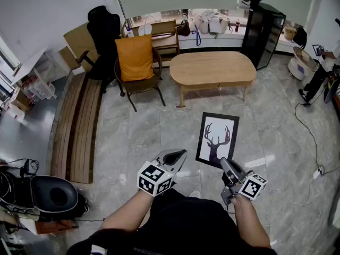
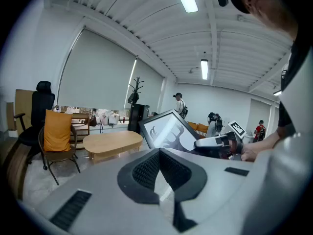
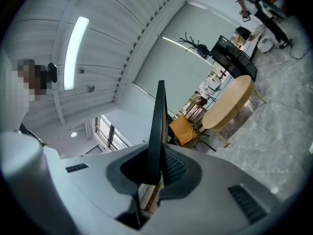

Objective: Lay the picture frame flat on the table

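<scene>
Frame (image 1: 218, 138) was pinched at its near edge by right gripper (image 1: 225, 165) and held in air over floor, well apart from table (image 1: 212, 68). Left gripper (image 1: 177, 154) was pressed together, empty.

Nothing here can be read as words or numbers. A line of pale print crosses the person's black top (image 1: 175, 224) at the bottom edge of the head view, too small to make out. The cube (image 1: 154, 178) on the left gripper (image 1: 178, 154) and its twin on the right gripper (image 1: 223, 163) bear black-and-white square markers, patterns without letters.
</scene>
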